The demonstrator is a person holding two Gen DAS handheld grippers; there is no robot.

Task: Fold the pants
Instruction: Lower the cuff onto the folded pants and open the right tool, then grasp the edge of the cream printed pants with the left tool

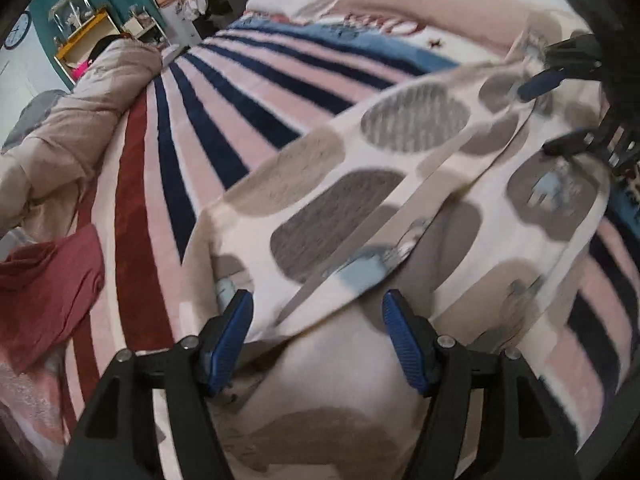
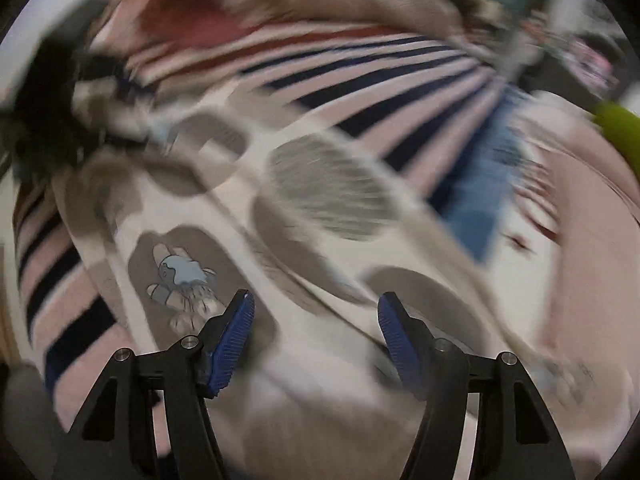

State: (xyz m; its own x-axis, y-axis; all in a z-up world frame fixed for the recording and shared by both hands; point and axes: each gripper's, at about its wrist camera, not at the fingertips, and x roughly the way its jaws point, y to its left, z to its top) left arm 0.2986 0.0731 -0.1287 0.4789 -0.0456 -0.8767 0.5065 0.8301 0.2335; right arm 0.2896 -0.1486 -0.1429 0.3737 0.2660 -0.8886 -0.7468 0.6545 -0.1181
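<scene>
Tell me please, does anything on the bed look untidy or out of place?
The pants lie askew across the striped blanket, with a loose flap folded over. A red garment is crumpled at the blanket's edge. Nothing looks damaged or spilled.

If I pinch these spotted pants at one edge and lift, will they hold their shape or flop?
Probably flop: the spotted pants already lie in soft folds and creases on the striped blanket. They look thin, so likely light. A single pinch would probably let the rest drape and drag, perhaps undoing the fold.
</scene>
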